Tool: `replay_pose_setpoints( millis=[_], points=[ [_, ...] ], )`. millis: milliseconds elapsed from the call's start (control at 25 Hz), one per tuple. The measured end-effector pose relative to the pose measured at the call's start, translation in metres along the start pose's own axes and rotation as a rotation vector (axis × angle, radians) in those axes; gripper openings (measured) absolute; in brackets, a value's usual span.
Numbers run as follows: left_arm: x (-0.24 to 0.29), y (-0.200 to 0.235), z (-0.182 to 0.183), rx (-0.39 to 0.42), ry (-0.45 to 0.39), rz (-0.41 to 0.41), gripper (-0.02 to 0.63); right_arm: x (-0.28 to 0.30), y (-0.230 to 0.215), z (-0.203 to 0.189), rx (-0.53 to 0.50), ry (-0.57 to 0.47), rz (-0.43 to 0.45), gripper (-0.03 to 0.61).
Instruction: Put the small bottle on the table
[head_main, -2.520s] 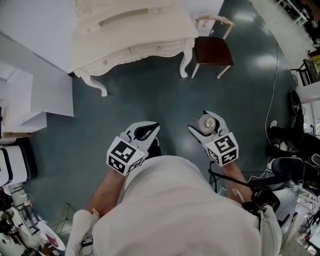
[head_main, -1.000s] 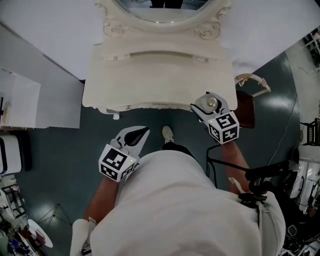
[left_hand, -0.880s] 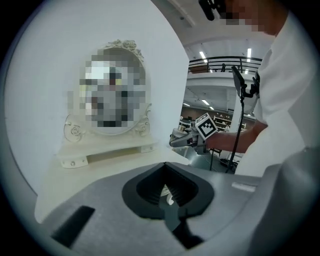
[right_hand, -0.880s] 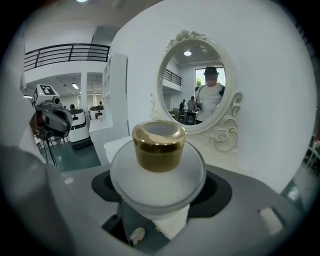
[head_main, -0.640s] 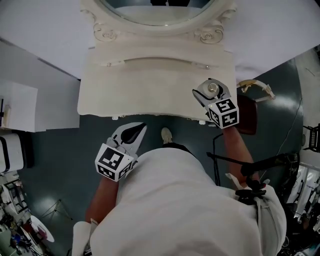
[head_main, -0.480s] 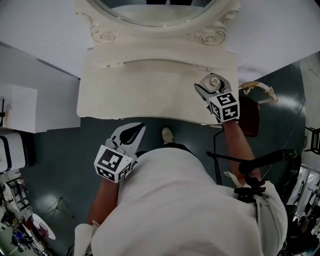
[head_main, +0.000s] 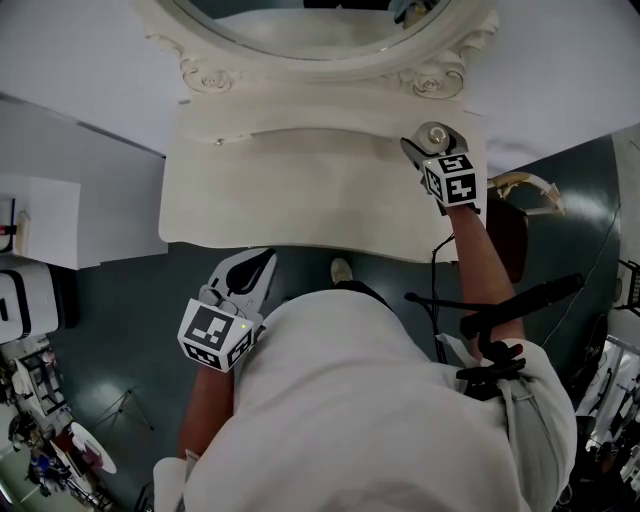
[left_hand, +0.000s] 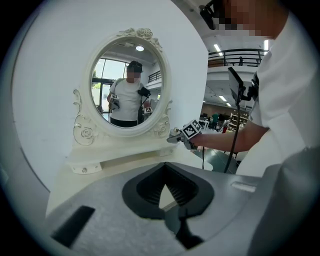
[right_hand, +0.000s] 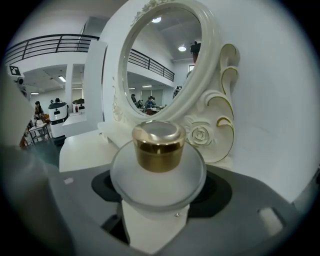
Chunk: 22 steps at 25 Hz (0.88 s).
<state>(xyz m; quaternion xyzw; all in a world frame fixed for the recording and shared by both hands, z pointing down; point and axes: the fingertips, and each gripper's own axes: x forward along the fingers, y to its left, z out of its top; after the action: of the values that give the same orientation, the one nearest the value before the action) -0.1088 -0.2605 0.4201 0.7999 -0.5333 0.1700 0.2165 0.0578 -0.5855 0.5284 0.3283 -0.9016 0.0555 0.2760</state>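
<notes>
The small bottle (head_main: 434, 133) is frosted white with a gold cap (right_hand: 158, 145). My right gripper (head_main: 436, 142) is shut on its round body (right_hand: 158, 175), and the jaws stand wide around it. It hangs over the right rear corner of the cream dressing table (head_main: 300, 190), just in front of the mirror's carved frame (right_hand: 210, 125). Whether its base touches the table top I cannot tell. My left gripper (head_main: 266, 260) is shut on nothing, low over the dark floor by the table's front edge. In the left gripper view its pads (left_hand: 176, 186) meet at the tips.
An oval mirror (head_main: 320, 40) stands at the back of the table, above a raised shelf (left_hand: 120, 160). A dark-seated chair (head_main: 510, 235) stands right of the table, and white furniture (head_main: 40, 215) to its left. Cables and a stand (head_main: 520, 305) hang by the person's right side.
The person has stepped up to the dressing table. My right gripper has carried the bottle forward from the front edge to the right rear corner. The left gripper has stayed low.
</notes>
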Motion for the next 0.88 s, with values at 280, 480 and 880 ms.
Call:
replay_pose_setpoints(
  millis=[280,480,880],
  points=[
    [0.008,0.014,0.002,-0.026,0.022,0.038,0.003,0.04,-0.032,-0.006,0.017,0.028,-0.027,0.337],
    [0.014,0.021,0.002,-0.036,0.041,0.05,0.003,0.065,-0.052,-0.009,0.03,0.037,-0.05,0.337],
    [0.026,0.031,0.008,-0.042,0.055,0.063,0.003,0.092,-0.073,-0.018,0.052,0.06,-0.082,0.337]
  ],
)
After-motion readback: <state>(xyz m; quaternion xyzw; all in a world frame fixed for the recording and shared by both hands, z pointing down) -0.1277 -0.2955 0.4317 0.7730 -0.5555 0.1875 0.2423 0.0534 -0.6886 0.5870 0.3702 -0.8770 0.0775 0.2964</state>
